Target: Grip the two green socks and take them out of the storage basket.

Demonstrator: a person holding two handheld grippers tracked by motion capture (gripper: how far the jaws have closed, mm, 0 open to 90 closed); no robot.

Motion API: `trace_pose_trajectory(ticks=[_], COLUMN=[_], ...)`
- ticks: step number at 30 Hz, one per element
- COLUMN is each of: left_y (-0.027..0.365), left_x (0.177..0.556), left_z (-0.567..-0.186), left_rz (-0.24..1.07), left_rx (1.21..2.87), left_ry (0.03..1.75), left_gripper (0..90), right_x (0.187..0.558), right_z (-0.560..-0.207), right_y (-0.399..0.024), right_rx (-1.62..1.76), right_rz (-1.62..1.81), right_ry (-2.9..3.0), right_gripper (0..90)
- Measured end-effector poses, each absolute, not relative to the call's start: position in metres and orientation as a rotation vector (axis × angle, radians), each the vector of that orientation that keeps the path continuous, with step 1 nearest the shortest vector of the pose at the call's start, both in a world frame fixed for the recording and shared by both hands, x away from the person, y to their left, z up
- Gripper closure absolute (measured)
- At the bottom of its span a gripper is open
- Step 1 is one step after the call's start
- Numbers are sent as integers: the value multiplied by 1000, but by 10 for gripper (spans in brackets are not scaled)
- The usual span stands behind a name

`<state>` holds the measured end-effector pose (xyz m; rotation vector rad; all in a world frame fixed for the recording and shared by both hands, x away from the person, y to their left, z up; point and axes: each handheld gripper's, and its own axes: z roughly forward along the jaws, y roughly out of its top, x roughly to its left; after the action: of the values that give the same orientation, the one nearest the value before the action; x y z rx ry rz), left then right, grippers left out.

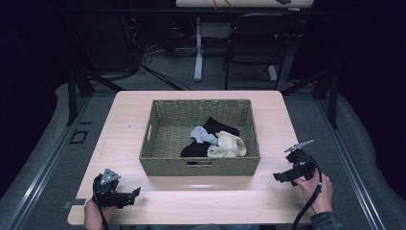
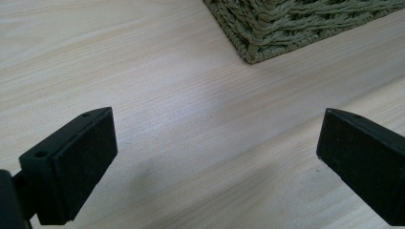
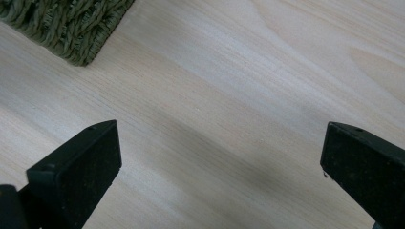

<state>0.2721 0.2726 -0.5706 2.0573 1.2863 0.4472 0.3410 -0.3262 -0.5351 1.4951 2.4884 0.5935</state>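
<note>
Socks [image 1: 215, 140], seemingly four, are lying heaped in the woven basket [image 1: 158, 160] mid-desk; nothing is being handled yet, the left gripper [image 1: 130, 196] and right gripper [image 1: 282, 176] hovering wide and empty at the basket's near corners.

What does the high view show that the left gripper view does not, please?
High view alone: the inside of the basket, holding black, grey and cream cloths, the right hand-held gripper in a hand, and a chair beyond the table. Left gripper view alone: a close look at the left hand-held gripper, its jaws wide apart over bare wood, with nothing between them. Both share the table, a basket corner and that gripper.
</note>
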Motion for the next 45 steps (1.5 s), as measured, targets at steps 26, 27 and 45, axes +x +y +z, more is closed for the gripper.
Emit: trace_pose_trajectory(ticks=[26, 27, 45], left_y=[273, 273, 274], left_x=[272, 272, 273], left_z=[-571, -571, -572], left_rz=[443, 443, 448], left_rx=[2056, 2057, 2050], left_ry=[1298, 1297, 1307], left_gripper=[0, 0, 0], right_x=[343, 343, 353], right_z=[-512, -510, -459], right_y=[-317, -316, -315], right_rx=[1466, 1458, 1398], right_rz=[695, 691, 769], right_ry=[2535, 2544, 2504], right_gripper=[0, 0, 0])
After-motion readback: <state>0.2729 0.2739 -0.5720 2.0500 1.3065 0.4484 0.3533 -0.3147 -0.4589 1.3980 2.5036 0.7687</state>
